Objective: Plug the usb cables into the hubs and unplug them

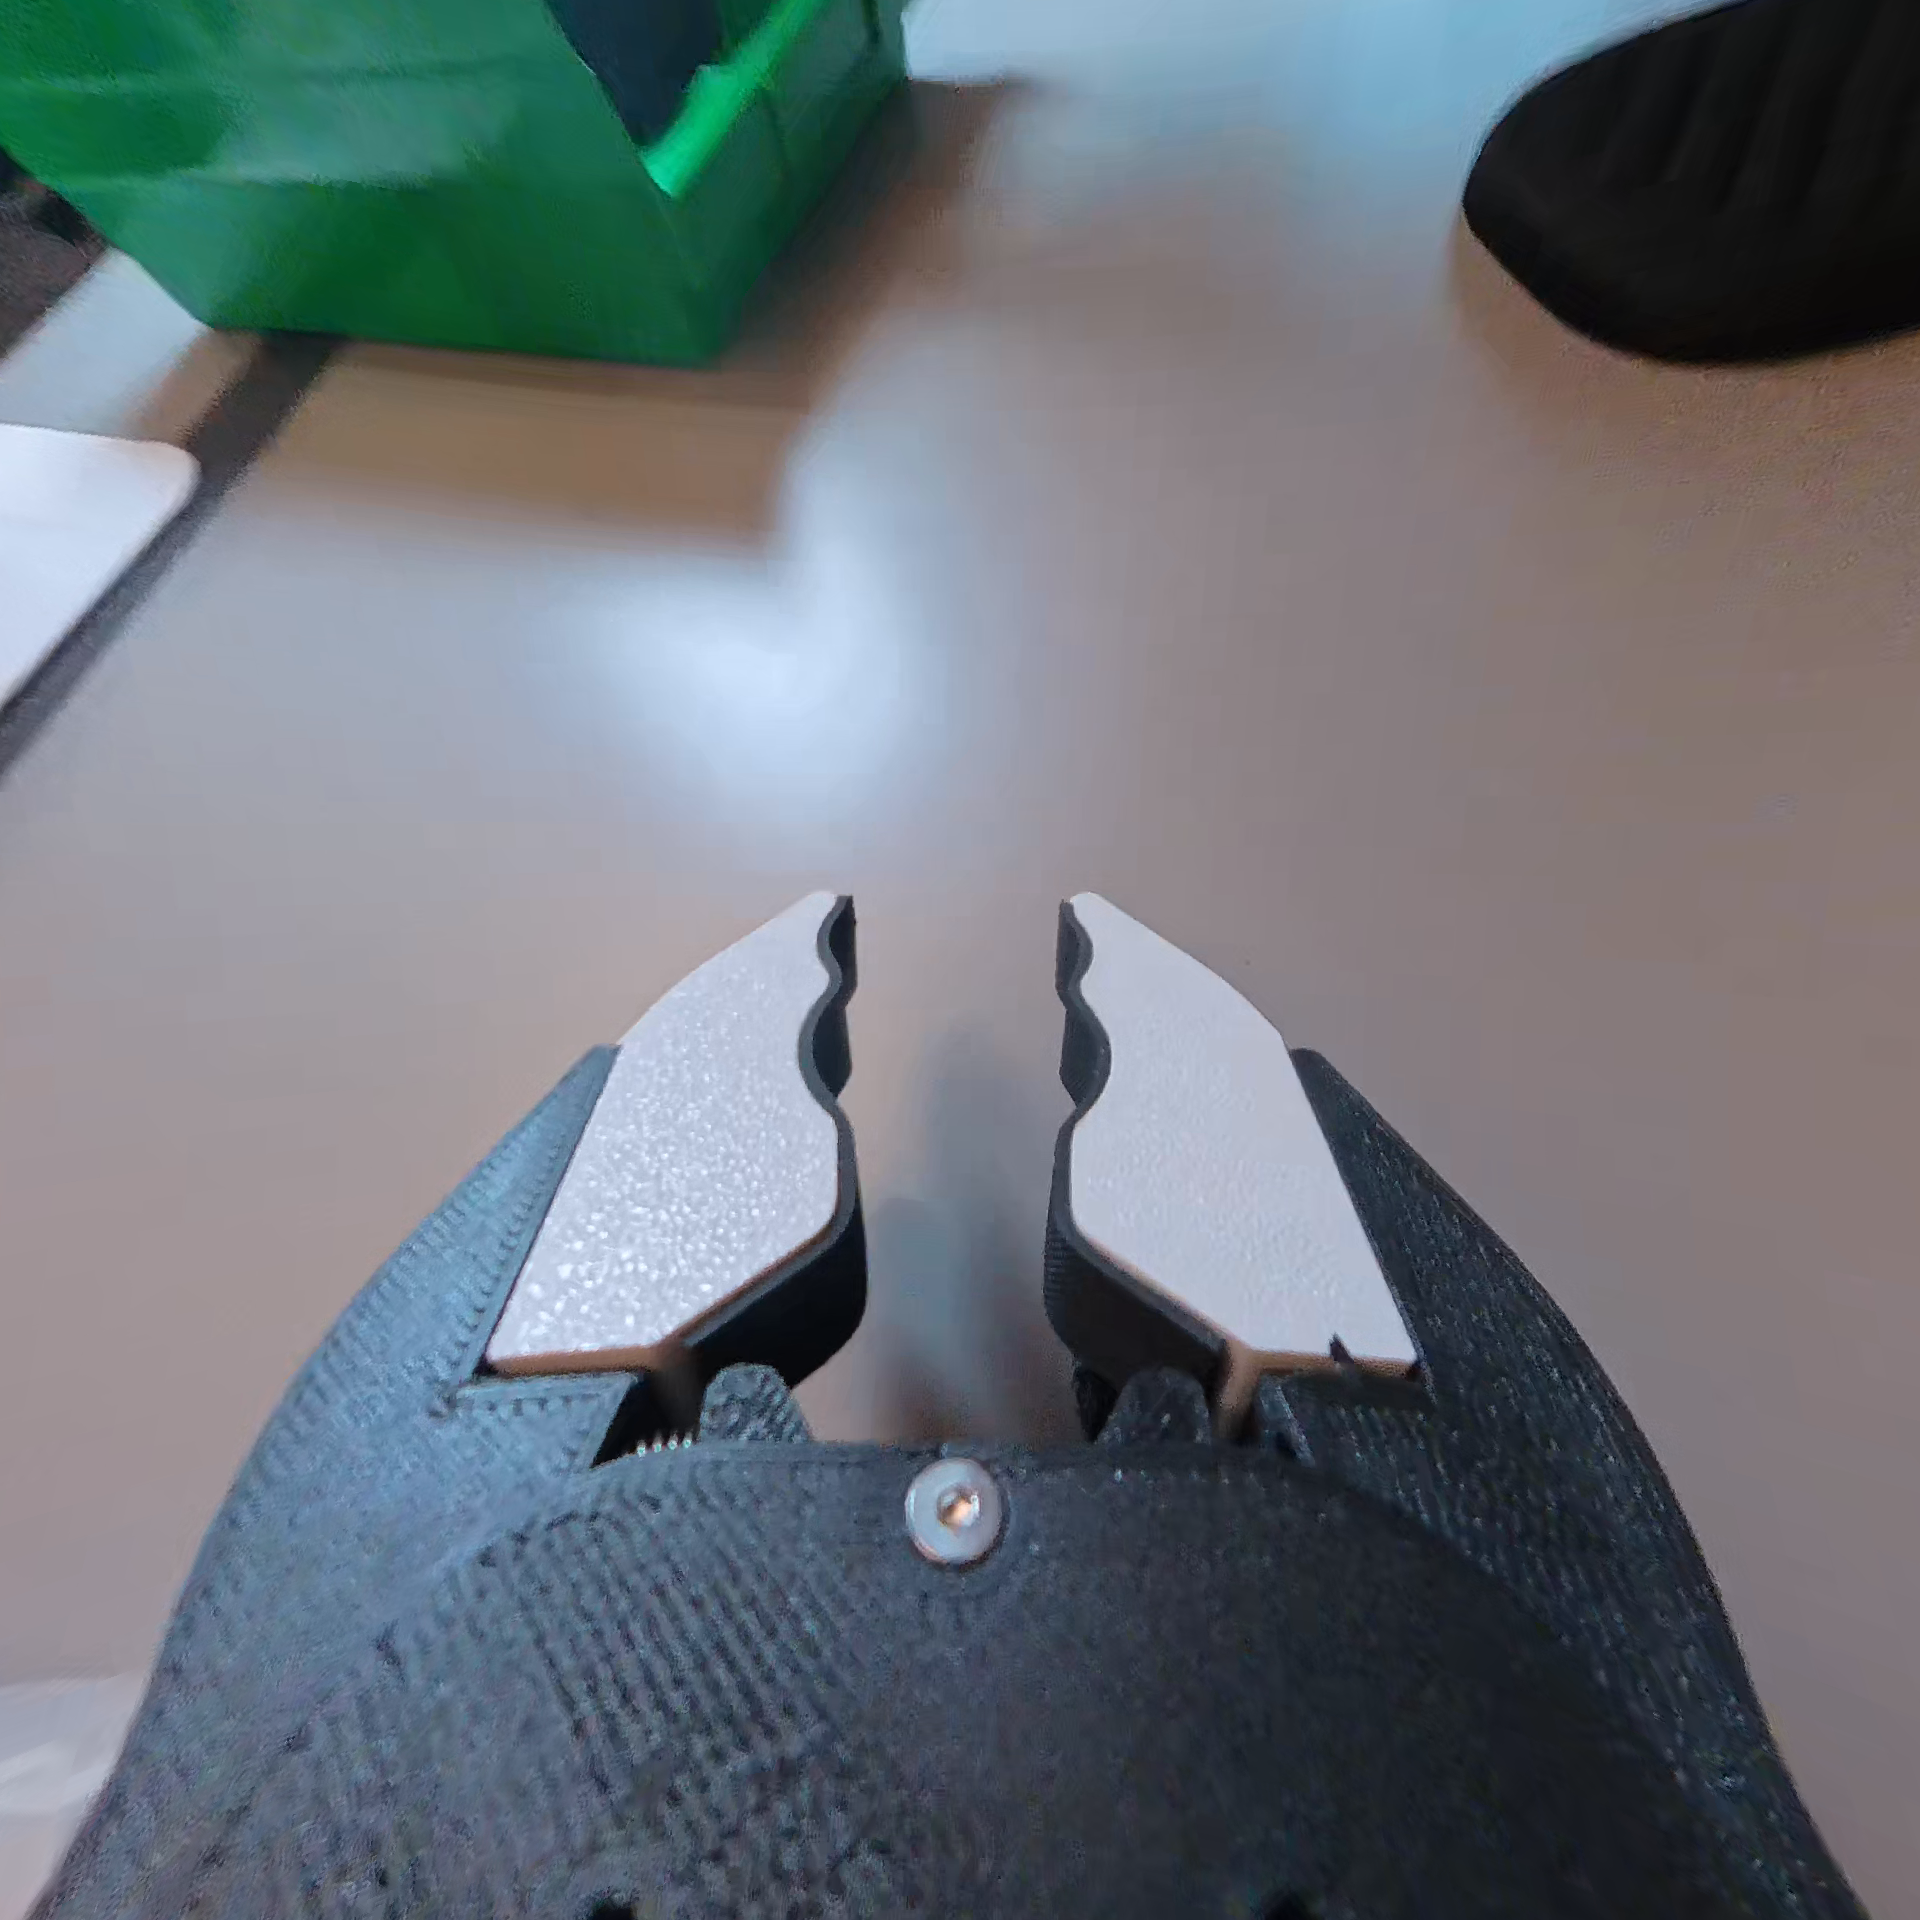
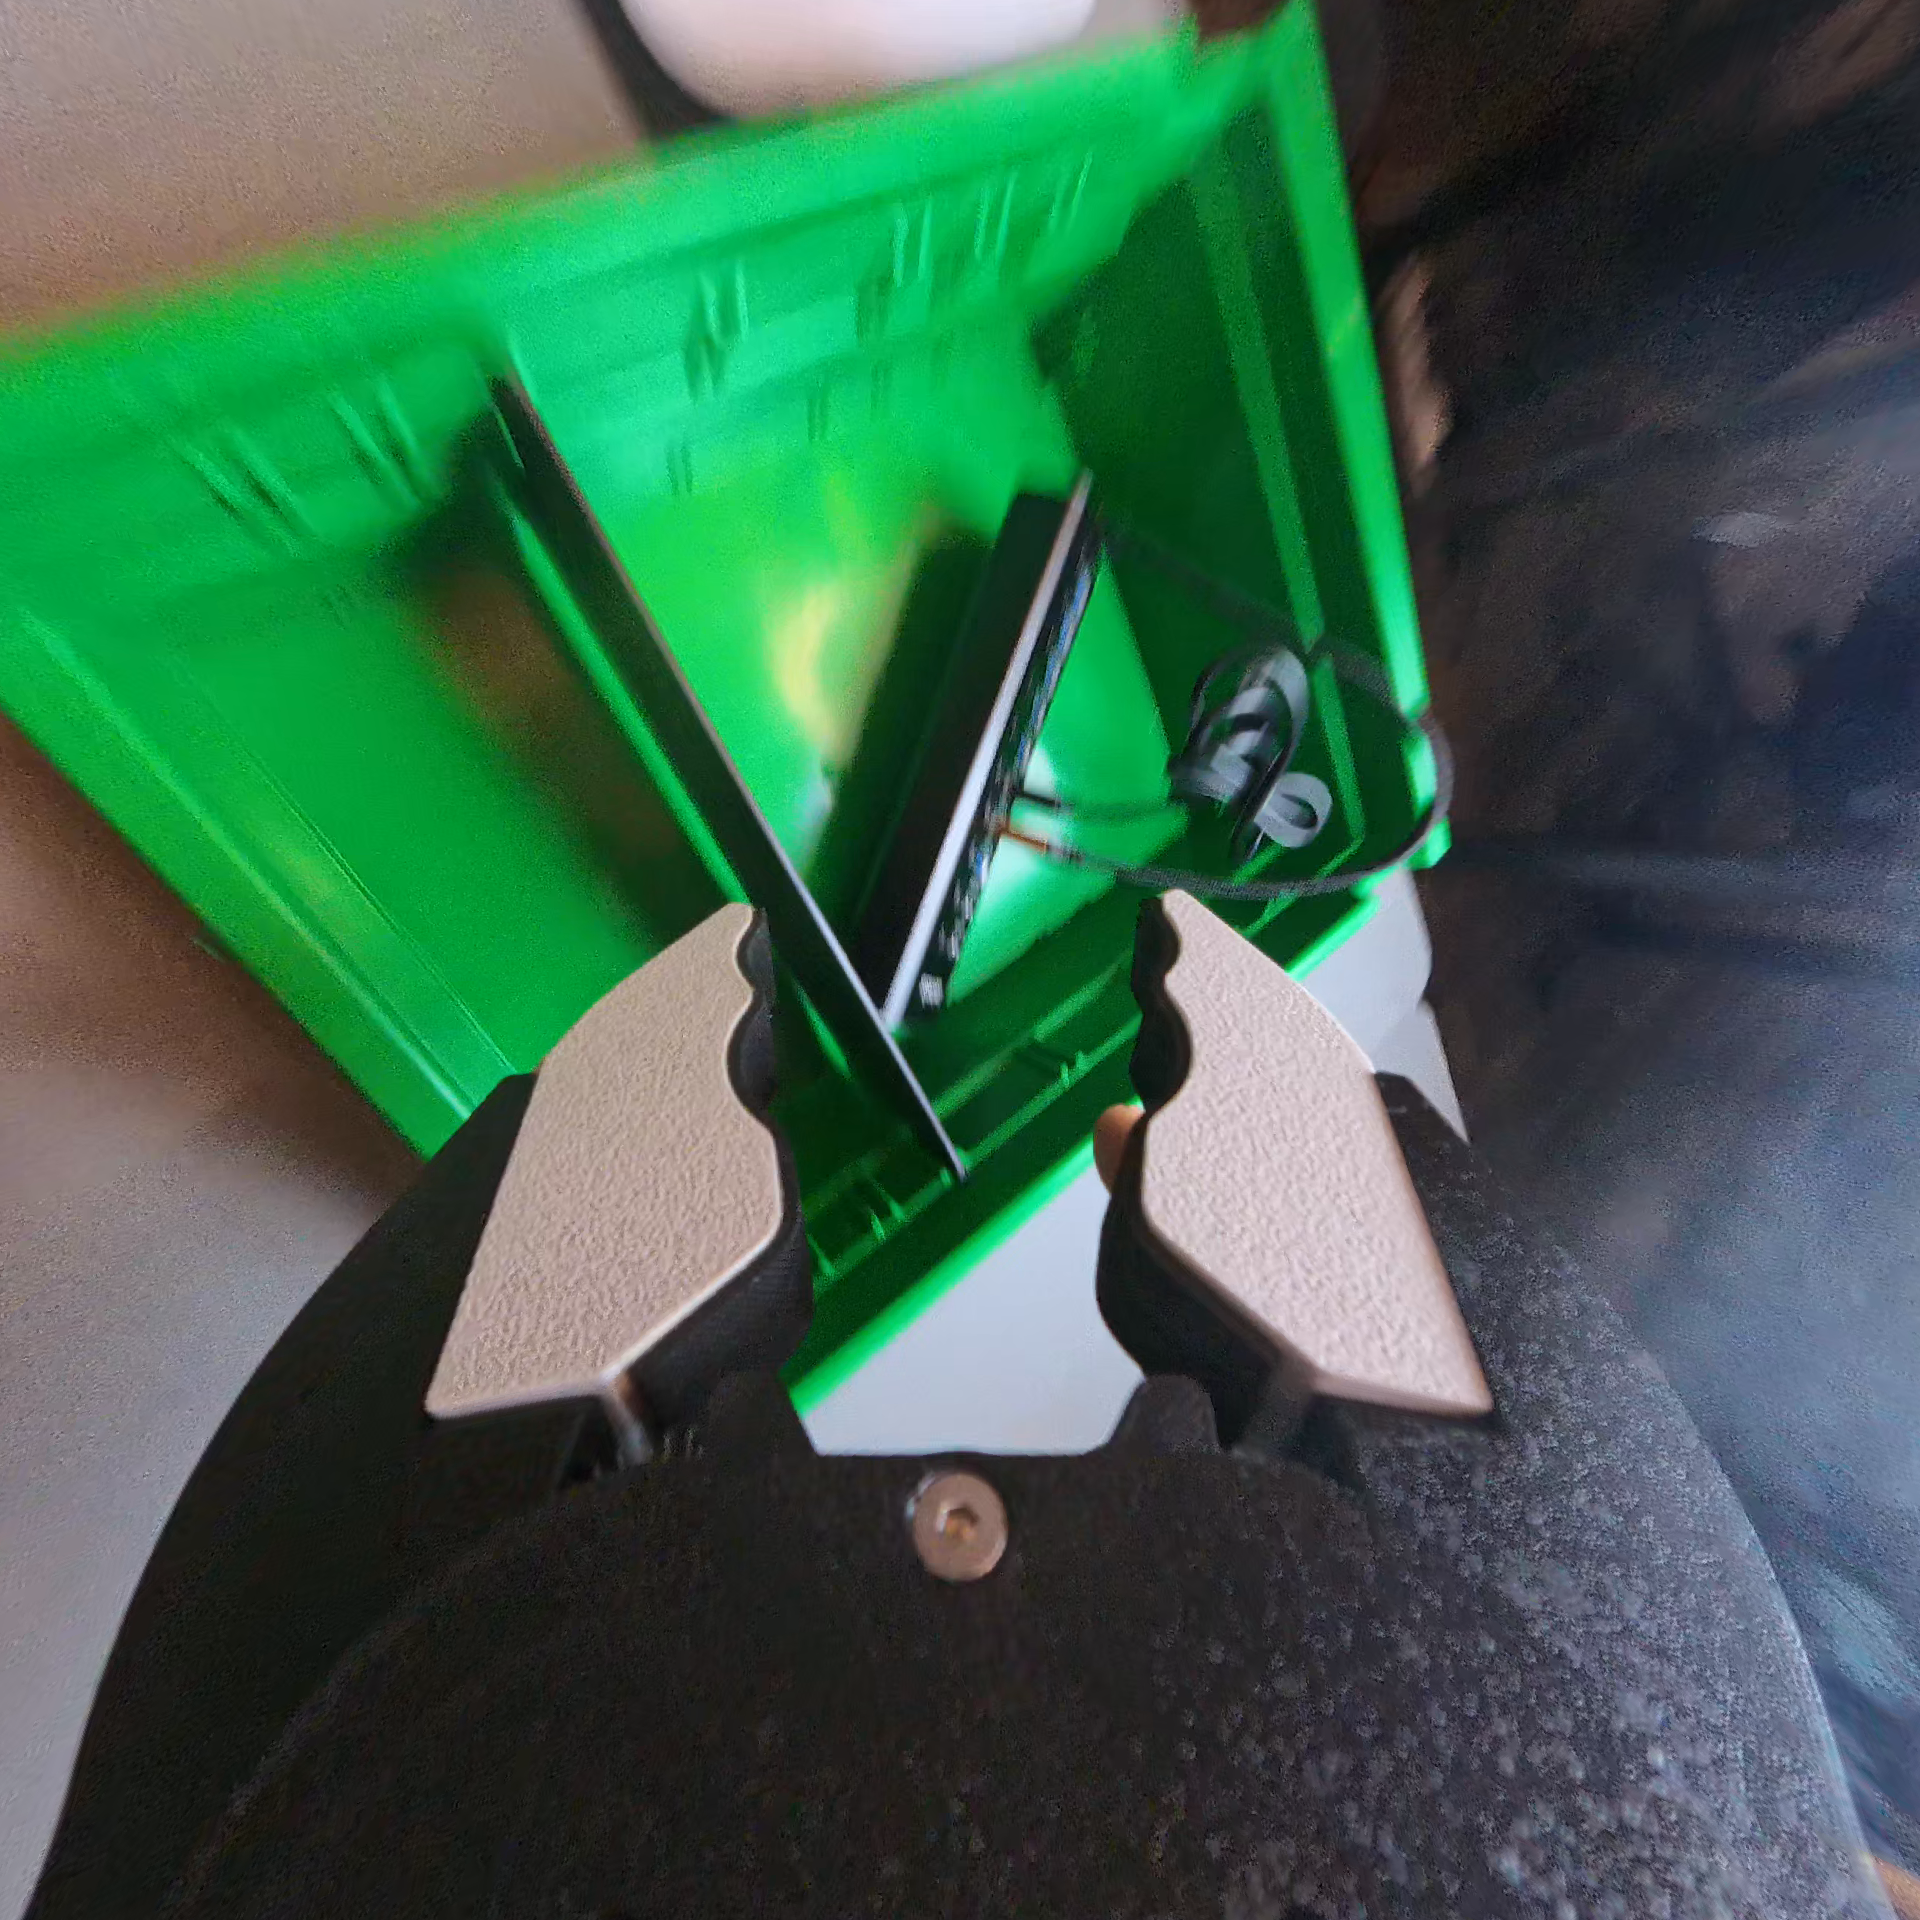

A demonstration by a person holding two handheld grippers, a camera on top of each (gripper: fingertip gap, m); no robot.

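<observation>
Both pebbled-grey tongs gape empty: left tongs (image 1: 957,914) over smooth tabletop (image 1: 1351,727), right tongs (image 2: 951,925) above ribbed green bin (image 2: 312,582).

You look across a smooth brown table (image 1: 1299,644) with a pale glare patch near its middle. At the far left stands a green bin (image 1: 436,197), its rim open toward you. A rounded black object (image 1: 1725,197) sits at the far right, blurred. A white flat sheet (image 1: 73,540) lies at the left edge. Seen from above, a black divider (image 2: 717,769) crosses the bin's inside.
</observation>
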